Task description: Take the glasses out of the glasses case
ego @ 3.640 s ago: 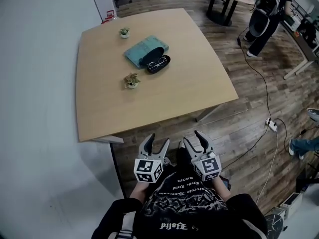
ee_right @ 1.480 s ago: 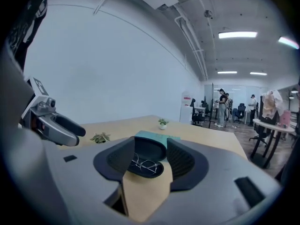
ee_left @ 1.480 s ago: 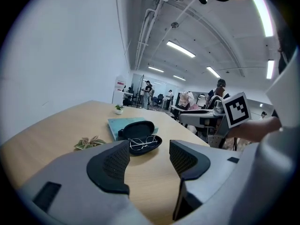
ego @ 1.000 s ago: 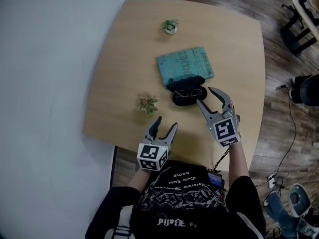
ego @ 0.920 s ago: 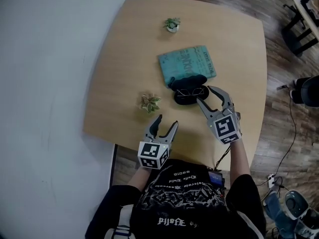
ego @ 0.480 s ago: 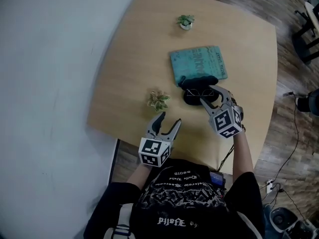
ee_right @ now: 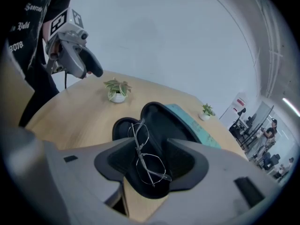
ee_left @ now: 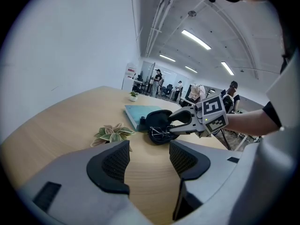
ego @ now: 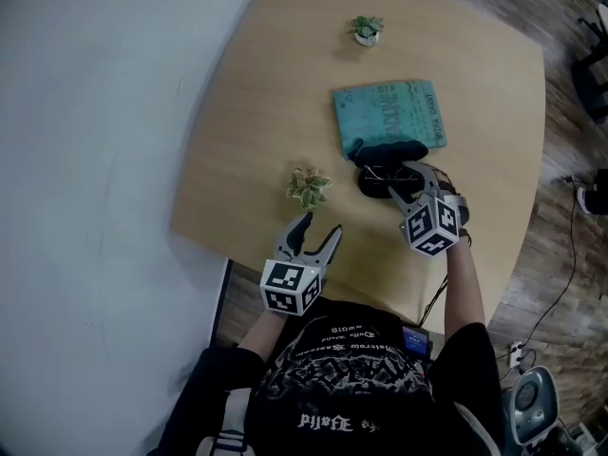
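A black glasses case [ego: 378, 164] [ee_right: 154, 139] [ee_left: 158, 123] lies open on the wooden table [ego: 256, 122], its lid resting on a teal book [ego: 389, 112]. Thin wire-framed glasses [ee_right: 146, 154] [ego: 382, 173] lie folded inside it. My right gripper [ego: 414, 180] [ee_right: 151, 165] is open right over the case, one jaw on each side of the glasses, and I cannot tell whether they touch them. My left gripper [ego: 312, 235] [ee_left: 143, 158] is open and empty above the table's near edge, left of the case.
A small potted plant [ego: 307, 187] [ee_left: 112, 132] [ee_right: 117, 90] stands left of the case, between the two grippers. A second small plant [ego: 365, 29] stands at the far side of the table. People and desks show in the distance of the room [ee_left: 159, 86].
My right gripper has moved forward from the near side of the case to straddle the glasses inside it. The left gripper has stayed open near the table's edge.
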The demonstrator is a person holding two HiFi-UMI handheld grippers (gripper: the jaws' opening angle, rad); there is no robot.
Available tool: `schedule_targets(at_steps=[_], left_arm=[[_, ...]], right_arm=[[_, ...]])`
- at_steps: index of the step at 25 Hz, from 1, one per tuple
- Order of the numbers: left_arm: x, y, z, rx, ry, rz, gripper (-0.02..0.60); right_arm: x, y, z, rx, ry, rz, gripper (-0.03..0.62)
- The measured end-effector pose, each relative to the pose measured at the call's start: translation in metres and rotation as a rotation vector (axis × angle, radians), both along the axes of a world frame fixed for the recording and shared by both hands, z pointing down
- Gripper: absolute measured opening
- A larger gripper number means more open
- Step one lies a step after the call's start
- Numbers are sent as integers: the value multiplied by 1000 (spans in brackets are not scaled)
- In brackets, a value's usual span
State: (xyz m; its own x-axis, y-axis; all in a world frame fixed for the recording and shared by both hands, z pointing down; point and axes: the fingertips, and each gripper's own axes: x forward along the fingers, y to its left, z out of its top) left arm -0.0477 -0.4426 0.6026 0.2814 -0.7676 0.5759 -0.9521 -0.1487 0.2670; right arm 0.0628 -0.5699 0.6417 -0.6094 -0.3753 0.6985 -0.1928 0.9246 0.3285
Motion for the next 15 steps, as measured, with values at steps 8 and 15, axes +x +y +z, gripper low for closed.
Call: schedule_targets(at_steps=[8,15], left_arm=[[-14,-8,4,-4,-109,37,273],[-16,-9,10,-25,-118,32,273]], right_arm=[[-5,1,24,-8,34,-53,215],[-8,-7,31,23,49,-50,183]])
